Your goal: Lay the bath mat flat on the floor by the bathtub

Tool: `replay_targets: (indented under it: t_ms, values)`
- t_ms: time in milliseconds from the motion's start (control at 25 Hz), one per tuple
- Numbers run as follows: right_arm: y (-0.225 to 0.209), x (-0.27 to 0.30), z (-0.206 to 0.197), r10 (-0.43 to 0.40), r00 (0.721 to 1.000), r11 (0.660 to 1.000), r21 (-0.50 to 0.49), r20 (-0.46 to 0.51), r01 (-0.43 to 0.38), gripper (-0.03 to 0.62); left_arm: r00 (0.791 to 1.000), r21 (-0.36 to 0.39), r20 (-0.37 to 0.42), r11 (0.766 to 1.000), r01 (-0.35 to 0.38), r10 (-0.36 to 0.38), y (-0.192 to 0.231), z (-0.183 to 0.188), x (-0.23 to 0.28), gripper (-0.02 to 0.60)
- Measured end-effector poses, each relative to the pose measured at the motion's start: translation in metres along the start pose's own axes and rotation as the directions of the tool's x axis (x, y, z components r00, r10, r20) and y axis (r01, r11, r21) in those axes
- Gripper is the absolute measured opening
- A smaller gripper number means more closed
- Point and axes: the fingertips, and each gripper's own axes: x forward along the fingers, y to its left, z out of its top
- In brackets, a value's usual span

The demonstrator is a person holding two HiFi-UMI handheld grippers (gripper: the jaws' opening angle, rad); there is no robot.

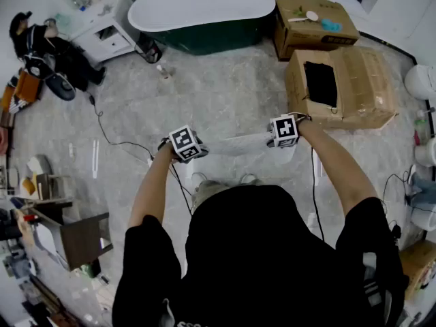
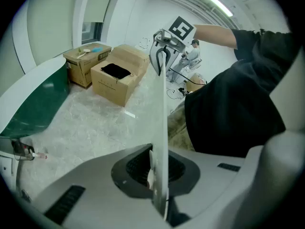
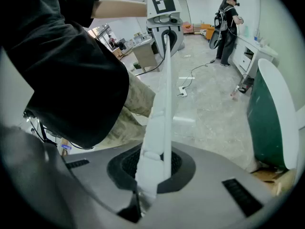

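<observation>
While the person stands mid-room with both arms stretched forward, the bath mat [image 1: 238,144] hangs in the air between the two claws, above the pale floor [image 1: 225,94] and well short of the bathtub [image 1: 204,5] at the far side. The left claw [image 2: 156,175] is clamped tight on one end of the mat's upper edge, and the right claw [image 3: 153,168] is pinched just as tight on the other end. Seen along either claw, the mat is only a narrow white strip running straight across to the other one. To my eye it is a thin, light thing, soft and not stiff. It looks straight only because it is pulled taut, and I'd expect it to sag and fold the moment the claws come closer together. It should not weigh much on the arms, but the edge is slim and looks fairly smooth, so a shallow bite could slip. The two upper corners, where it is held now, seem the right places to grip, since the rest can drop free below them. A cardboard box [image 1: 354,87] sits to the far right, beside the tub's end, so the open floor just in front of the tub looks like the place for it.
</observation>
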Motion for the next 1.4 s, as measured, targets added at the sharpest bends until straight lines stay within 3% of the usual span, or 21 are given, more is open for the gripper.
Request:
replay_targets:
  t_ms: [120, 320, 600, 1040, 1400]
  values:
    - [-0.008, -0.004, -0.008, -0.049, 0.999, 0.999, 0.016, 0.003, 0.049, 0.031, 1.000, 0.009, -0.006, 1.000, -0.013, 0.013, 0.005, 0.009, -0.001, 0.025]
    - [-0.010, 0.001, -0.020, -0.061, 0.997, 0.984, 0.171, 0.050, 0.052, 0.031, 0.998, 0.034, 0.000, 0.998, -0.061, 0.061, 0.007, 0.021, 0.000, 0.025]
    - [-0.015, -0.003, -0.035, -0.086, 0.995, 0.985, 0.155, 0.046, 0.078, 0.031, 0.997, 0.058, 0.011, 0.995, -0.080, 0.080, 0.011, 0.035, 0.005, 0.025]
    - [-0.072, -0.008, -0.028, -0.108, 0.993, 0.976, 0.194, 0.037, 0.099, 0.031, 0.996, 0.108, 0.028, 0.991, -0.082, 0.079, 0.098, 0.044, -0.018, 0.025]
    - [-0.161, -0.038, -0.036, -0.100, 0.995, 0.941, 0.326, 0.011, 0.091, 0.031, 0.994, 0.107, 0.103, 0.993, -0.058, 0.047, 0.185, 0.070, -0.049, 0.025]
